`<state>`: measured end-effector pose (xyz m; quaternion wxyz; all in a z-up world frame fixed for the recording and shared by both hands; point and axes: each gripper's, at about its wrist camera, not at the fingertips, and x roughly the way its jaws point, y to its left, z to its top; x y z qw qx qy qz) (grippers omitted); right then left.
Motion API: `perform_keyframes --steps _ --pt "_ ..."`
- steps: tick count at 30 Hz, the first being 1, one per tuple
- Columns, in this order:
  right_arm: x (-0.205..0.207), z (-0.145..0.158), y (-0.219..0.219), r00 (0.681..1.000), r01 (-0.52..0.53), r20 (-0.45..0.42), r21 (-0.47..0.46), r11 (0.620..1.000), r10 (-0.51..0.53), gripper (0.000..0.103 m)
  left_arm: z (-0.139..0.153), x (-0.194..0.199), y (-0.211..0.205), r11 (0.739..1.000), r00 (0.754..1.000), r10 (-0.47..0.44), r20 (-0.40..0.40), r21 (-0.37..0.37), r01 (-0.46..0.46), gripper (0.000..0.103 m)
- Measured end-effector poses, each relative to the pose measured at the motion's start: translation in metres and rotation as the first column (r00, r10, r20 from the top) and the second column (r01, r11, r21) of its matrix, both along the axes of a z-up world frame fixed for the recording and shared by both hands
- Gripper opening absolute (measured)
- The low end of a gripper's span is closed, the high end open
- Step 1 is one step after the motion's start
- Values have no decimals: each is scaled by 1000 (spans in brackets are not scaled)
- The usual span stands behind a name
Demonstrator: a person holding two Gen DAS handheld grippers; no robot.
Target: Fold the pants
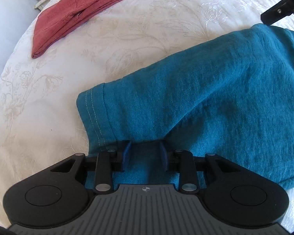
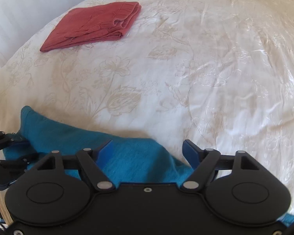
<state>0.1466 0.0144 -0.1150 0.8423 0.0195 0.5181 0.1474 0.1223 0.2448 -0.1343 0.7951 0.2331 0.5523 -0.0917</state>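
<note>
Under my left gripper [image 1: 145, 156] the teal pants [image 1: 215, 90] lie on the bedspread [image 1: 49, 101]; its jaws seem half closed on a fabric ridge, to lift it for folding. My right gripper [image 2: 148, 152] is released over the other end, gripping nothing.

Teal pants [image 1: 215, 90] with pale hem stitching; brick-red folded garment [image 2: 96, 25]; cream bedspread [image 2: 186, 74] with beige floral pattern; blue fingers [image 2: 190, 152].
</note>
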Motion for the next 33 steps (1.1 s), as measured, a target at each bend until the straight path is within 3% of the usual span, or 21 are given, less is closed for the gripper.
perform_keyframes --steps 1,3,4,5,9,14,18,24,26,29,33 --pt "8 -8 1 999 -16 -35 1 1000 16 77 0 2 1 1000 1000 4 -4 -7 -4 31" --pt "18 -22 1 993 -42 -110 37 998 46 55 0 3 3 1000 1000 6 -8 -17 -6 31" --pt "19 -30 1 986 -48 -159 55 997 56 19 1 3 3 1000 1000 5 -9 -19 -5 31" --pt "17 -32 1 983 -50 -172 48 998 57 8 1 3 4 1000 1000 7 -8 -22 -7 31" --pt "-18 -9 7 985 -138 -94 67 988 144 8 0 3 4 1000 1000 20 1 -23 -20 31" --pt "-49 -7 20 959 -246 -128 67 967 253 8 -1 6 3 999 1000 30 0 -18 -30 31" --pt "-32 -11 13 983 -137 -112 74 988 145 8 3 6 7 999 999 43 -15 -30 -44 31" --pt "6 -18 3 997 12 -71 -46 999 -15 8 15 -14 12 999 999 42 -27 -10 -42 31" --pt "7 -10 -1 997 63 -41 -55 996 -66 14 22 -21 14 1000 999 29 -22 -3 -29 31" --pt "-9 10 5 998 62 15 -42 997 -61 15 36 -27 15 999 999 39 18 -21 -39 31" --pt "-46 19 28 999 -31 -25 30 999 32 15 34 -35 11 999 1000 5 13 -41 -5 31"
